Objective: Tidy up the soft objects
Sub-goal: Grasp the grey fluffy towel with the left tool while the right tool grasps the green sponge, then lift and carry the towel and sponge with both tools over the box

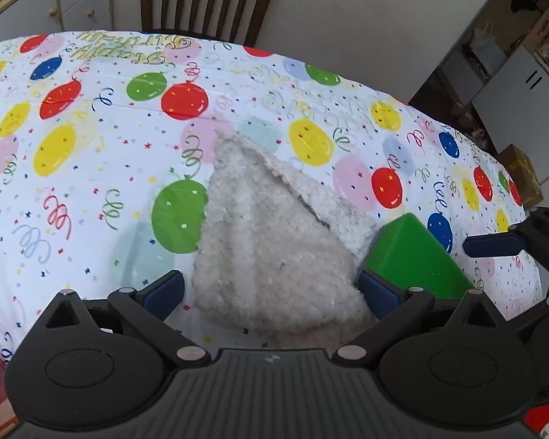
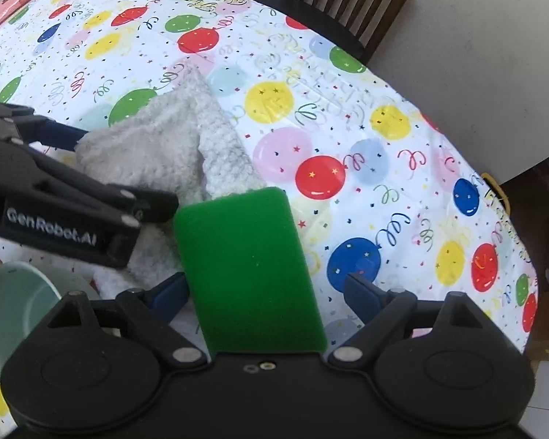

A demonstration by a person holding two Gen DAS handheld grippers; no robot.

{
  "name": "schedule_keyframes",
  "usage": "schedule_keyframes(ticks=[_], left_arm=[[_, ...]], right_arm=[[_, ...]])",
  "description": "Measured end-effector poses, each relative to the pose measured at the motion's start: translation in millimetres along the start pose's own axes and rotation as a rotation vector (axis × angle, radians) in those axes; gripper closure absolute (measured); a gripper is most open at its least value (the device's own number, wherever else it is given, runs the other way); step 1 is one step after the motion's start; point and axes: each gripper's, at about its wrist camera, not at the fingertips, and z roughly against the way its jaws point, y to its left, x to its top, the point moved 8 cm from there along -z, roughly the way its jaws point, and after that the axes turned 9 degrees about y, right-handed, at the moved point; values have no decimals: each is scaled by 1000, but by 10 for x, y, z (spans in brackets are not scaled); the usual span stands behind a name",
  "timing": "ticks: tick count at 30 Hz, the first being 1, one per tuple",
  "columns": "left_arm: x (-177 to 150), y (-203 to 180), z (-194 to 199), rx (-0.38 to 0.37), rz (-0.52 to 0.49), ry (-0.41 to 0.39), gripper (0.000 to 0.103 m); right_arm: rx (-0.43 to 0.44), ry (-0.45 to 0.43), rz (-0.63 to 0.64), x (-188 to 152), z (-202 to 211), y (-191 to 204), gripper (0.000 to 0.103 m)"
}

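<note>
- right tongs [image 2: 265, 289]: the two blue tips stand wide, one on each side of the green sponge [image 2: 245, 267]. the left tip looks close to or just touching the sponge's edge; the right tip is clearly apart from it, with tablecloth showing between. so nothing is pinched yet — the sponge lies between the tips, not held.
- left tongs [image 1: 271, 287]: also spread wide, straddling the near end of the grey fluffy cloth [image 1: 271, 234]. the pads sit beside the cloth's edges; i cannot tell whether the right pad touches it, and it is not squeezed.
- where the things are: the cloth is folded into a rough triangle on the balloon-print tablecloth [image 1: 91, 190], its point away from the cameras. the sponge lies just beside the cloth's right edge, and from the right wrist view its far end seems to overlap or touch the cloth.
- a pale green bowl [image 2: 14, 300] shows at the lower left of the right wrist view, near the cloth — possibly where soft things go, though that is a guess.
- doing the step well, as i judge it: centre the sponge between the right tips before closing, since it sits off to the left. close gently; foam gives, so stop once it holds.
- lift the sponge straight up so it does not drag the cloth with it.
- the two tongs are near each other here; keep them from knocking together while each one closes.
</note>
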Motion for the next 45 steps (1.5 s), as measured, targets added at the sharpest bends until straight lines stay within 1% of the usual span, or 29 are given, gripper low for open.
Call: schedule_keyframes(ticks=[2,3,4,5,6,7,9,12,14,15,17,21,25,34,40,45], left_arm=[[-16,-9,-24,-8,1,1,6],[-17,-12,-21,-8,-1,-7,12],[-17,-18,-19,-9,-4,-11,16],[-15,-25,-14,-9,-10,-16,23],[-10,-32,-3,-10,-15,-23,31],[-8,-37,6,-12,-16,-26,37],[-2,-48,20,-29,-17,-27,58],[-4,-44,28,-61,-4,-23,69],[-11,-33,33,-69,8,-25,74],[-13,-28,42,-72,11,-29,80],[-13,-18,69,-59,9,-43,84],[1,13,142,-58,24,-62,87],[25,24,303,-62,28,-105,88],[83,-29,815,-84,36,-191,88],[60,-179,1237,-107,18,-241,88],[-31,-373,1596,-120,-22,-275,88]], right_arm=[[8,5,1,-1,-20,13,22],[18,4,1,0,-21,20,24],[31,3,0,-1,-20,27,30],[40,2,-1,-2,-17,33,31],[41,-1,0,0,-13,33,31],[43,-4,-1,-1,-7,30,32],[46,-11,-7,-5,6,17,34],[49,-28,-18,-17,48,6,36],[45,-44,-25,-23,89,1,37],[39,-52,-31,-26,112,-3,37],[40,-73,-49,-37,165,-7,37],[54,-120,-90,-65,310,16,37],[55,-161,-118,-101,486,28,38],[61,-253,-180,-248,1010,38,38],[71,-306,-220,-495,1375,34,38],[77,-344,-244,-769,1665,-1,38]])
